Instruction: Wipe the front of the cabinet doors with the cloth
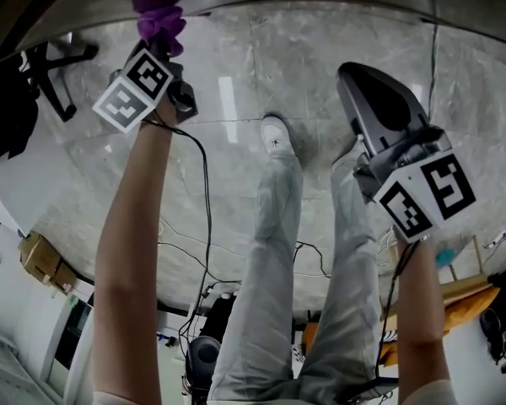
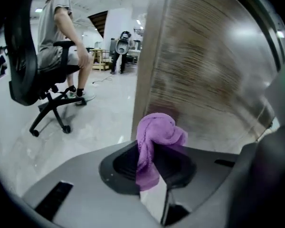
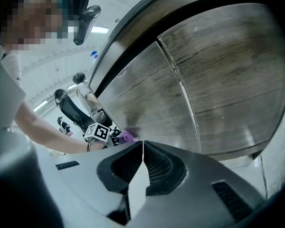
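Cloth (image 2: 155, 141) lengthwise between left gripper (image 2: 152, 161) jaws, bunched end toward cabinet door (image 2: 213, 80)

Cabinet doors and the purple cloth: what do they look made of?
The brown wood-grain cabinet doors look like wood veneer or laminate with a semi-gloss finish: streaky grain, soft light reflections. Solid wood can't be ruled out. The purple fluffy cloth looks like microfibre or terry, matte: nubby pile, limp folds where the left claw pinches it.
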Demonstrator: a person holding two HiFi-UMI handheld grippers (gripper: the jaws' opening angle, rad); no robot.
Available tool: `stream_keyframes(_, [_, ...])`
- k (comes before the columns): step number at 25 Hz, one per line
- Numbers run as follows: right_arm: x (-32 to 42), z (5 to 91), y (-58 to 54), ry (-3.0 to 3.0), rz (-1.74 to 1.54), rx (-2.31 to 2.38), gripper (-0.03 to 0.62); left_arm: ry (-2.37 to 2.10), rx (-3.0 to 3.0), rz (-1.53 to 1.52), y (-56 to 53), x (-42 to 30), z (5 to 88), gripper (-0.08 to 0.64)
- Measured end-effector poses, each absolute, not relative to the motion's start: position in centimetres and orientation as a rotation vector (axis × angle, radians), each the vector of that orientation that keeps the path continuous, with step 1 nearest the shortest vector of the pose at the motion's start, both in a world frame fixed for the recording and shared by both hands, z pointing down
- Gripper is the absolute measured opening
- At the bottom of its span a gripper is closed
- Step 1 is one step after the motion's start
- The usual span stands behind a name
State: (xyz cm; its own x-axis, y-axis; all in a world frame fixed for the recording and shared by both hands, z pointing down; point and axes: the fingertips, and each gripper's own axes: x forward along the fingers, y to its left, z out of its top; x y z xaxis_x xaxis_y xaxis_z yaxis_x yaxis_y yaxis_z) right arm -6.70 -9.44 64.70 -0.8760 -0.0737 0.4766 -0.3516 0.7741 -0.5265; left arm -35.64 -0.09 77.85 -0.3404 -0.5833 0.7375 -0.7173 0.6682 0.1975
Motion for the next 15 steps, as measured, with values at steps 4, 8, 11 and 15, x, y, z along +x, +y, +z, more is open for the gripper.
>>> stream_keyframes(4, [-5.8, 65.1, -9.8, -2.525, 0.858, 0.28, 0.029, -2.114, 0.929, 0.202, 1.1, -36.6, 76.9, 0.08])
stream_keyframes(8, [-3.5, 65.4, -10.6, -2.511, 0.867, 0.261, 0.029, -2.118, 0.931, 0.182, 0.8, -33.3, 77.2, 0.078])
stream_keyframes(11, [-1.4, 65.5, -11.3, -2.501, 0.869, 0.239, 0.029, -2.055, 0.991, 0.192, -0.9, -28.8, 79.0, 0.078])
stream_keyframes(15, [1.9, 65.9, -13.3, -2.496, 0.86, 0.229, 0.029, -1.967, 1.063, 0.163, -5.4, -21.9, 81.0, 0.078])
